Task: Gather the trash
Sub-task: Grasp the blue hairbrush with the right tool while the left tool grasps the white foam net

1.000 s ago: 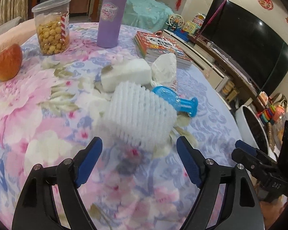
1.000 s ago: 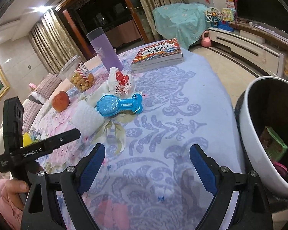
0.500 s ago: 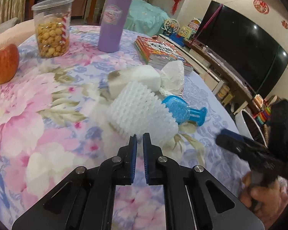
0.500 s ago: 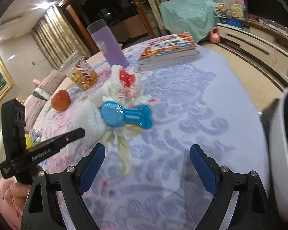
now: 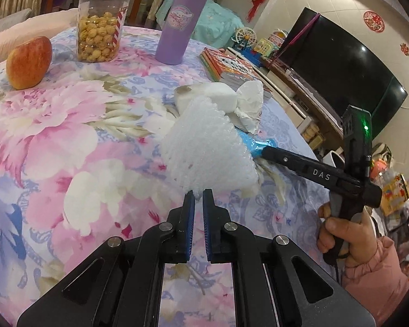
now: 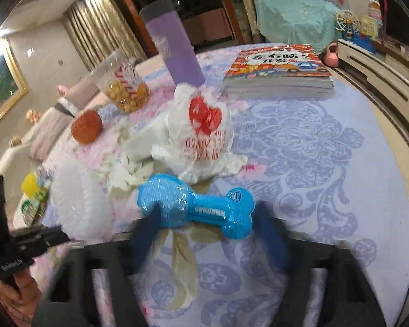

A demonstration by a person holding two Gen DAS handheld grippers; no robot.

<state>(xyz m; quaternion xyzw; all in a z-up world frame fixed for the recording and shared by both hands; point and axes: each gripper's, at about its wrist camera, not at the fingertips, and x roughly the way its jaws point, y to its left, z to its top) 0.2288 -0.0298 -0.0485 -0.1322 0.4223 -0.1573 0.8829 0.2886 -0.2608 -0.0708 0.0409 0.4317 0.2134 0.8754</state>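
Observation:
A white foam net sleeve (image 5: pixel 210 150) lies on the floral table; my left gripper (image 5: pixel 199 194) is shut on its near edge. It shows blurred in the right wrist view (image 6: pixel 82 199). A blue bone-shaped wrapper (image 6: pixel 196 207) lies just ahead of my right gripper (image 6: pixel 207 218), whose blurred blue fingers stand open on either side of it; a sliver of the wrapper shows in the left view (image 5: pixel 255 144). A crumpled white bag with red print (image 6: pixel 201 133) and a white foam block (image 5: pixel 210 96) lie behind.
An apple (image 5: pixel 29 62), a snack jar (image 5: pixel 102 27), a purple tumbler (image 5: pixel 180 27) and a stack of books (image 6: pixel 280 73) stand on the table's far side. A TV (image 5: pixel 340 62) is to the right beyond the table edge.
My left gripper shut on the foam net's edge. My right gripper moved forward to the blue wrapper and its fingers narrowed around it; the bin left its view.

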